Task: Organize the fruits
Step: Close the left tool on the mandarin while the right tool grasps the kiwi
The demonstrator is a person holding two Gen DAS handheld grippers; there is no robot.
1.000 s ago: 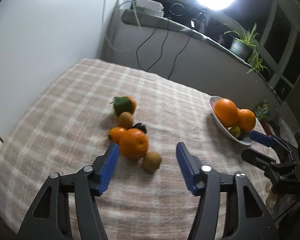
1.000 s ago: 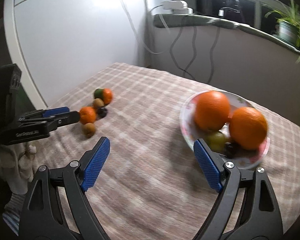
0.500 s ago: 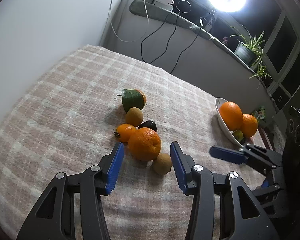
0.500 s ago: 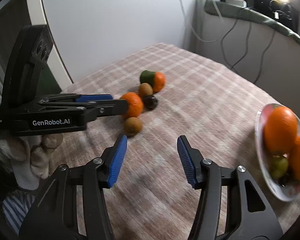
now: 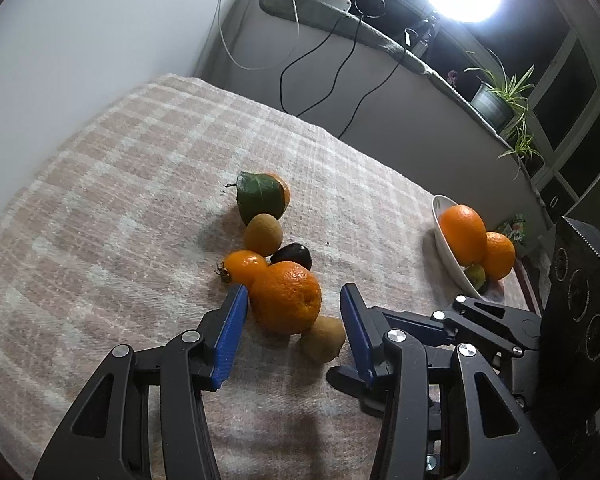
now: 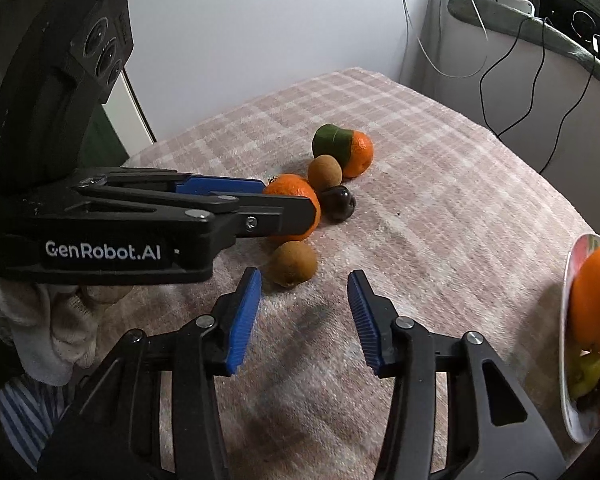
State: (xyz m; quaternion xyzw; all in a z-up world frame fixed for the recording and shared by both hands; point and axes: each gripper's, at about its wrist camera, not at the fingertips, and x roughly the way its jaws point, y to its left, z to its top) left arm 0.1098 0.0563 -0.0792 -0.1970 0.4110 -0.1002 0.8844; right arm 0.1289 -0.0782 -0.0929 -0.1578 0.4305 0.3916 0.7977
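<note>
A cluster of fruit lies on the checked cloth: a large orange (image 5: 286, 298), a kiwi (image 5: 323, 339) beside it, a small orange tomato (image 5: 244, 266), a dark plum (image 5: 292, 255), another kiwi (image 5: 262, 234) and a tangerine with a green leaf (image 5: 260, 197). My left gripper (image 5: 294, 300) is open, its jaws either side of the large orange. My right gripper (image 6: 304, 284) is open just short of the near kiwi (image 6: 293, 263). A white bowl (image 5: 446, 236) at the right holds two oranges and small fruit.
The left gripper's body (image 6: 100, 216) crosses the right wrist view over the large orange (image 6: 296, 190). The right gripper (image 5: 460, 320) shows at the right of the left wrist view. A wall, cables (image 5: 332, 76) and a ledge with a plant (image 5: 496, 96) stand behind the table.
Both grippers moved toward the fruit cluster. The left jaws now flank the large orange. The right gripper swung from the bowl to the near kiwi and narrowed its opening.
</note>
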